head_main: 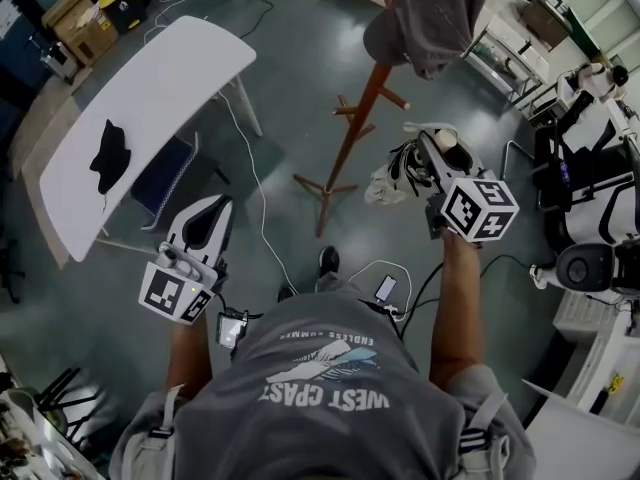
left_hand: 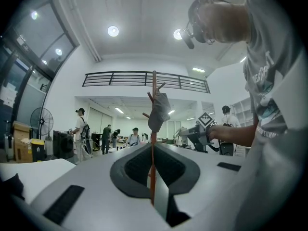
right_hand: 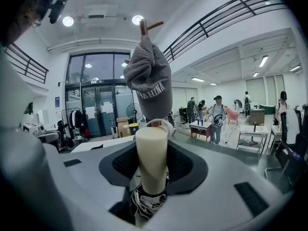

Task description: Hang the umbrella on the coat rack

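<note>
Wooden coat rack (head_main: 354,133), smooth matt umbrella handle (right_hand: 151,160)

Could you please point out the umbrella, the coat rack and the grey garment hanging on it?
umbrella (right_hand: 151,153): right gripper view, on its cream handle.
coat rack (head_main: 347,158): head view, on the wooden pole.
grey garment (head_main: 425,13): head view, middle of the cloth.

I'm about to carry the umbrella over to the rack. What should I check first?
1. Right claw is shut on the umbrella, holding its cream handle: ok.
2. Left claw is shut and empty: ok.
3. Coat rack stands upright ahead: ok.
4. A peg is free: the lower pegs are bare below the grey garment: ok.
5. Strap loop is open enough to hook: cannot tell.
6. Floor is clear near the rack: a cable runs beside its feet: not ok, likely a trip risk.
</note>
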`<act>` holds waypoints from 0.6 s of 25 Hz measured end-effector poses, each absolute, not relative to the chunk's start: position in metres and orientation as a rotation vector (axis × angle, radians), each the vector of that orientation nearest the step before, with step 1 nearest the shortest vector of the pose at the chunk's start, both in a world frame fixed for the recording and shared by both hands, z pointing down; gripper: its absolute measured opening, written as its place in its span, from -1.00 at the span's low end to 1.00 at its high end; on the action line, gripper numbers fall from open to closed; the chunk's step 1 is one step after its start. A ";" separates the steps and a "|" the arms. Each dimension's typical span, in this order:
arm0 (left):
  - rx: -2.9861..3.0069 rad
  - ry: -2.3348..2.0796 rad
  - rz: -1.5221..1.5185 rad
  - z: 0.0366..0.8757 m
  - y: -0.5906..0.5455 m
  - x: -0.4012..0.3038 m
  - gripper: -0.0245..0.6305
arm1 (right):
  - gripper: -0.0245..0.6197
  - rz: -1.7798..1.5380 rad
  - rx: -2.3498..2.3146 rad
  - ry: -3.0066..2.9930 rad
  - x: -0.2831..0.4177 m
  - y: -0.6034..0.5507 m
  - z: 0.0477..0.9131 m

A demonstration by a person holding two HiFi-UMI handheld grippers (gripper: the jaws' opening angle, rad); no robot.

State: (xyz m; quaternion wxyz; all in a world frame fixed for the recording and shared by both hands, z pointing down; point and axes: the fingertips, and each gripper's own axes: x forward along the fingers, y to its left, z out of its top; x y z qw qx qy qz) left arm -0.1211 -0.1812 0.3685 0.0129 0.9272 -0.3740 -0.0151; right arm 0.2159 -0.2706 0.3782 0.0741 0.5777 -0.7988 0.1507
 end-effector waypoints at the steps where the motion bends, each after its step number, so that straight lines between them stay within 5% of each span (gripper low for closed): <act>1: 2.886 -1.169 -0.044 0.369 -0.182 -0.121 -0.85 | -0.40 0.457 1.730 -2.398 0.217 -0.273 0.380; 15: 2.842 -1.219 -0.018 0.378 -0.189 -0.117 -0.85 | -0.40 0.504 1.689 -2.399 0.221 -0.309 0.402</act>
